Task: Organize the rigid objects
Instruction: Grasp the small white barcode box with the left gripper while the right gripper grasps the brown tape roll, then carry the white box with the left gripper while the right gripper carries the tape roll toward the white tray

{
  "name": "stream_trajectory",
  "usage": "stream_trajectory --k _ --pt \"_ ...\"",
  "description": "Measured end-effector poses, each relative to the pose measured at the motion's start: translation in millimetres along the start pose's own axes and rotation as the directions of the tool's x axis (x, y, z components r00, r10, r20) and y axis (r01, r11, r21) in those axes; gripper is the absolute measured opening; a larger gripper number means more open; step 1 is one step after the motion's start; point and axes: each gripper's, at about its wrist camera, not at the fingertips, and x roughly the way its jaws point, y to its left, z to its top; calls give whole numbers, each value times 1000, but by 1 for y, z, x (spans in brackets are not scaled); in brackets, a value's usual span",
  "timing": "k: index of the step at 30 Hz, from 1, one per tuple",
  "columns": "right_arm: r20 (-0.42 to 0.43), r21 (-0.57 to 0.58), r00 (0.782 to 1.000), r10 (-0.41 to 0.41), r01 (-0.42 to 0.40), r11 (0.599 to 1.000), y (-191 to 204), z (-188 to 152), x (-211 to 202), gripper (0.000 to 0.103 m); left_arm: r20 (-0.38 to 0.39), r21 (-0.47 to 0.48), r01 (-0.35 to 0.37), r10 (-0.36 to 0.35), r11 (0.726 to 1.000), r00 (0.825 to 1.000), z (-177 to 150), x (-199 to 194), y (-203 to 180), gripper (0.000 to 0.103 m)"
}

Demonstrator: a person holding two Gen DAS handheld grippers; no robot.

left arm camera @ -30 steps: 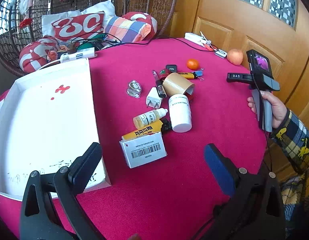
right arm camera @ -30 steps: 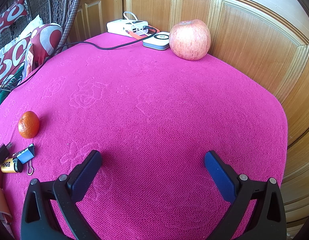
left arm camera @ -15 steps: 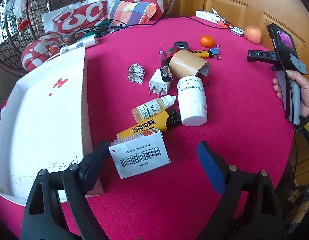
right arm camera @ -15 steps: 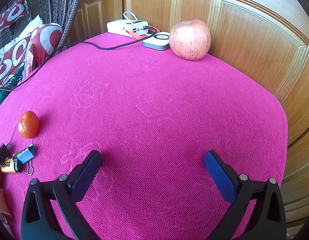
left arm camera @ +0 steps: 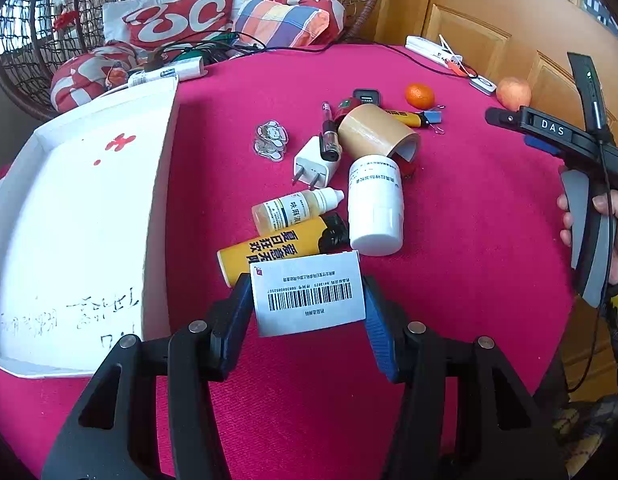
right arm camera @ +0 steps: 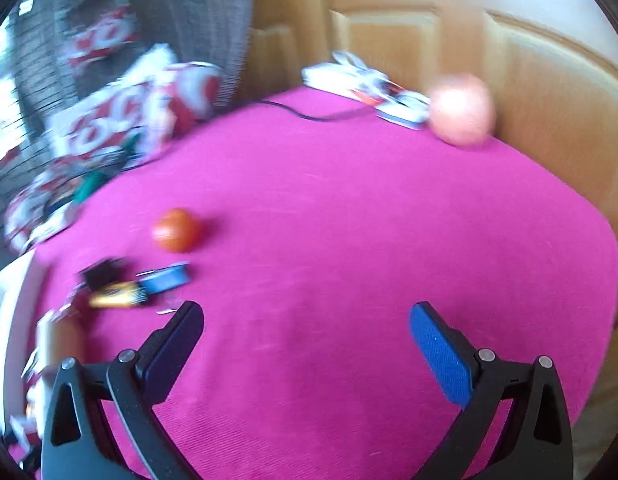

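Note:
A white box with a barcode (left arm camera: 309,294) lies on the red tablecloth, against a yellow tube (left arm camera: 269,248). My left gripper (left arm camera: 307,300) is closing around the box, and both blue pads touch its short sides. Behind it lie a dropper bottle (left arm camera: 293,210), a white pill bottle (left arm camera: 375,204), a brown tape roll (left arm camera: 373,132) and a white plug (left arm camera: 317,164). My right gripper (right arm camera: 307,312) stands open over bare cloth with nothing between its fingers. Its view is blurred. A hand (left arm camera: 617,220) holds it at the right of the left wrist view.
A large white tray (left arm camera: 161,184) sits left of the pile. A tangerine (right arm camera: 176,230), a blue clip (right arm camera: 169,280) and a yellow lighter (right arm camera: 117,298) lie left of the right gripper. An apple (right arm camera: 461,110) and a charger rest near the wooden door. Cushions lie behind the table.
The left gripper came forward and down and its jaws closed from wide open onto the white box. The right gripper's view swung and went blurry, bringing the tangerine nearer the middle.

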Motion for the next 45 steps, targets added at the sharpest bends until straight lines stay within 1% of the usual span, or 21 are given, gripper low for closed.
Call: stream_trajectory --k 2,5,7,10,15,16,17,18,20,23,24,28,31,32,34,36,38,40,41,42,45 --pt "-6 -77 993 122 -122 990 22 -1 -3 103 4 -6 7 -7 1000 1000 -2 -1 -1 53" --pt "-39 -146 971 238 -241 960 50 -1 -5 103 7 -15 11 -11 1000 1000 -6 -2 0 53" --pt "-77 -173 954 290 -299 938 70 0 -4 103 9 -18 14 -14 1000 1000 -7 -3 1 53" --pt "-120 -227 935 333 -352 908 98 2 -4 103 11 -19 17 -17 1000 1000 -8 -3 1 53" --pt "-205 -301 930 306 -357 884 142 4 14 102 20 -28 22 -21 999 1000 -9 -4 2 53" --pt "-220 -313 931 292 -351 883 149 1 17 98 21 -30 23 -22 999 1000 -10 -4 2 53" --pt "-245 -321 928 281 -351 880 156 0 24 90 21 -31 24 -23 999 999 -10 -4 3 53" --pt "-273 -323 922 275 -357 877 160 -3 29 85 21 -31 25 -24 999 999 -10 -4 3 53" --pt "-329 -327 911 251 -359 874 167 -7 42 67 22 -33 25 -25 999 999 -10 -4 3 53" --pt "-380 -336 897 227 -362 869 164 -15 50 55 23 -40 29 -28 999 999 -11 -4 5 53" --pt "-364 -345 902 233 -362 866 162 -16 48 52 24 -43 31 -30 999 999 -11 -5 5 53" --pt "-329 -344 907 261 -373 862 150 -14 36 52 26 -57 36 -34 998 999 -11 -5 7 53" --pt "-245 -393 936 253 -335 856 142 -3 17 52 27 -60 43 -42 997 999 -11 -4 6 53" --pt "-210 -431 949 236 -307 849 140 1 7 52 26 -59 45 -44 997 999 -11 -4 6 53" --pt "-168 -502 962 213 -270 822 143 8 -3 52 27 -57 48 -47 997 999 -11 -5 5 53" --pt "-146 -612 973 176 -229 757 149 10 -11 52 34 -53 50 -48 997 998 -11 -7 4 53" --pt "-127 -747 986 112 -169 643 159 9 -16 52 45 -55 52 -49 997 998 -10 -10 5 53" --pt "-105 -860 993 52 -117 497 168 4 -18 52 54 -62 54 -51 997 997 -10 -12 6 53" --pt "-85 -907 996 24 -87 413 171 0 -19 52 58 -67 57 -53 996 997 -10 -13 7 53" --pt "-63 -948 998 -3 -59 314 174 -5 -21 52 62 -71 61 -57 996 996 -10 -14 8 53" --pt "19 -996 998 -63 25 89 176 -15 -22 52 69 -78 71 -66 994 995 -10 -14 10 53"
